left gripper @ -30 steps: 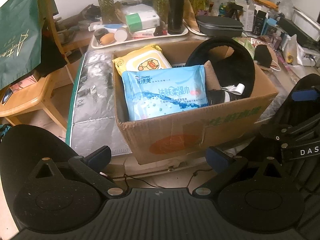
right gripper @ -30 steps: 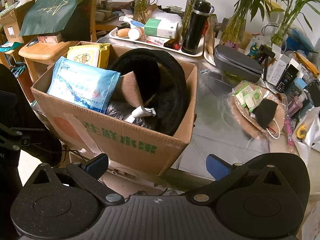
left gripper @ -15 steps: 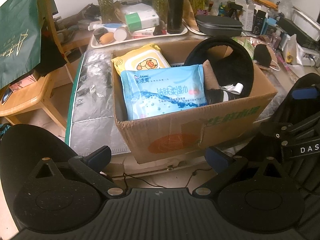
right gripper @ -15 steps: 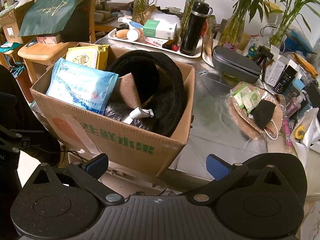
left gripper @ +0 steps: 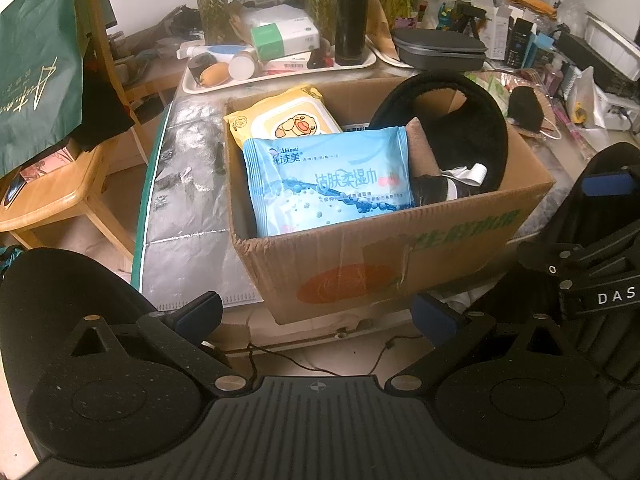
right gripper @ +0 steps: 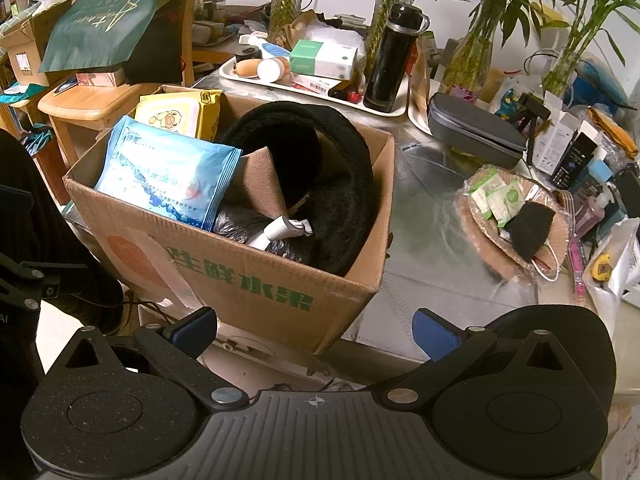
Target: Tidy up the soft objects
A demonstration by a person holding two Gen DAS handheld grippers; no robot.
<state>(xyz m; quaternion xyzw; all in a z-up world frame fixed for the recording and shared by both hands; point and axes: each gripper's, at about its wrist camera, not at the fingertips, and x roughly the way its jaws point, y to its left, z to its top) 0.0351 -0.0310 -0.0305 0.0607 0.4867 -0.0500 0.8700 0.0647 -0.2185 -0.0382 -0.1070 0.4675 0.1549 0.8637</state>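
The soft objects are found gathered in the cardboard box [left gripper: 400, 248], which is set at the near edge of a foil-covered table [left gripper: 188, 200]. A blue wet-wipe pack [left gripper: 328, 180] is propped upright against the near-left part of the box, its long axis running roughly across the box from left to right, and a yellow wipe pack [left gripper: 284, 120] is stood just behind it. A black fuzzy ring-shaped item [left gripper: 480, 132] is leaned in the right half, with a brown fabric piece [left gripper: 424, 148] and a dark bag with a white tube [left gripper: 472, 172] tucked between it and the blue pack. Outside the box, to its right, a black face mask [right gripper: 528, 228] is seen lying in a shallow woven basket [right gripper: 480, 220], well apart from the carton. The left gripper [left gripper: 316, 312] is held low in front of the box's near wall, its jaws spread wide and nothing held between them; the blue pack lies ahead of it and above, slightly left of centre. The right gripper [right gripper: 314, 328] is likewise spread wide and empty, held before the near right corner of the box, so the fuzzy ring and the basket are judged nearer to it, while the wipe packs are judged nearer to the left. Since most of the soft things are already seen inside, the task is judged close to done; if the mask is meant to follow, a reach forward and to the right by the right gripper would be called for.
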